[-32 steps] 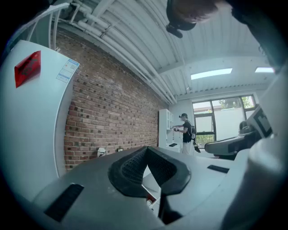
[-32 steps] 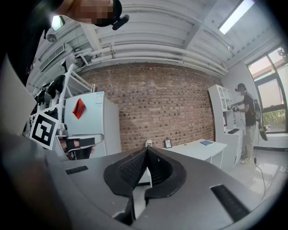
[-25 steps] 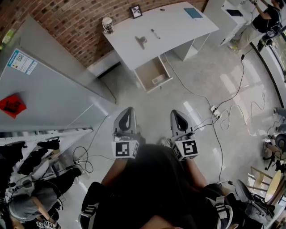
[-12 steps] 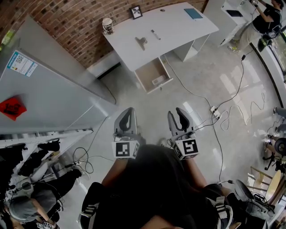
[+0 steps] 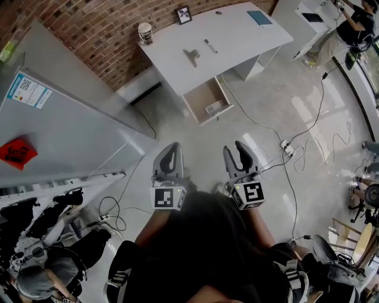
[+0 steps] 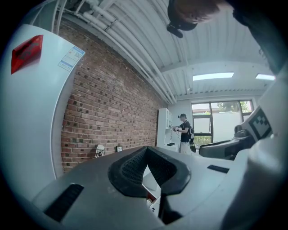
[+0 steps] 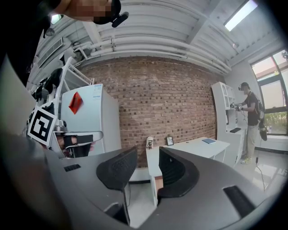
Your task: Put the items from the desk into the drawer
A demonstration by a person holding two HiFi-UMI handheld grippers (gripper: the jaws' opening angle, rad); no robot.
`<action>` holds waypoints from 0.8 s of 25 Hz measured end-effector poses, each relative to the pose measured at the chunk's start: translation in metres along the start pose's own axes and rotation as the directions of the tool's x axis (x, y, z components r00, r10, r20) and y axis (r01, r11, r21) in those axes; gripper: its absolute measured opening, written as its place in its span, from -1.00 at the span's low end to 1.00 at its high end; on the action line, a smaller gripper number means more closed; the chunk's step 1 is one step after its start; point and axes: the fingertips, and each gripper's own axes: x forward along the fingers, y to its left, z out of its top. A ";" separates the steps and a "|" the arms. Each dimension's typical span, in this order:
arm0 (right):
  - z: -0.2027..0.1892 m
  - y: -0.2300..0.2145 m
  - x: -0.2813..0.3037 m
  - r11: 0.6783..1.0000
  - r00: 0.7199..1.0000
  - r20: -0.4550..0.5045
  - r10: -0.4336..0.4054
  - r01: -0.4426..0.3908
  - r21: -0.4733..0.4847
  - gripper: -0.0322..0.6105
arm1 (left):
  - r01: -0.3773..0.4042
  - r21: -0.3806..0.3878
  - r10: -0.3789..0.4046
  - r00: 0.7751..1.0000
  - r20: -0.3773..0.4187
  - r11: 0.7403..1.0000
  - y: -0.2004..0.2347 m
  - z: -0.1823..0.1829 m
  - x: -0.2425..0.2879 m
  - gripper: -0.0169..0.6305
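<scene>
A white desk stands far ahead by the brick wall. On it lie a dark grey tool, a pen, a blue notebook, a patterned cup and a small picture frame. The desk's drawer is pulled open, with a small white item inside. Both grippers hang low over the floor, far from the desk. My left gripper is shut and empty. The right gripper is open with nothing between its fingers.
A tall grey cabinet with a red label fills the left. Cables and a power strip lie on the floor at right. A person stands by white shelving beyond the desk; another person is at lower left.
The right gripper's jaws have gone from shut to open. The desk has drifted slightly lower in the head view. The left gripper stays shut.
</scene>
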 end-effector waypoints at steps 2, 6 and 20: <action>0.001 0.005 0.010 1.000 1.000 0.004 -0.013 0.013 0.001 -0.50 | 0.013 0.001 -0.013 1.000 -0.002 1.000 0.010 0.000 0.002 -0.95; -0.001 0.018 0.027 0.999 0.999 -0.003 -0.037 0.037 0.010 -0.50 | 0.057 -0.009 -0.057 0.998 -0.020 0.998 0.027 -0.004 0.004 -0.95; 0.003 0.022 0.070 0.995 0.995 -0.003 -0.096 0.096 0.006 -0.50 | 0.093 -0.052 -0.095 0.995 -0.043 0.994 0.060 -0.013 0.022 -0.95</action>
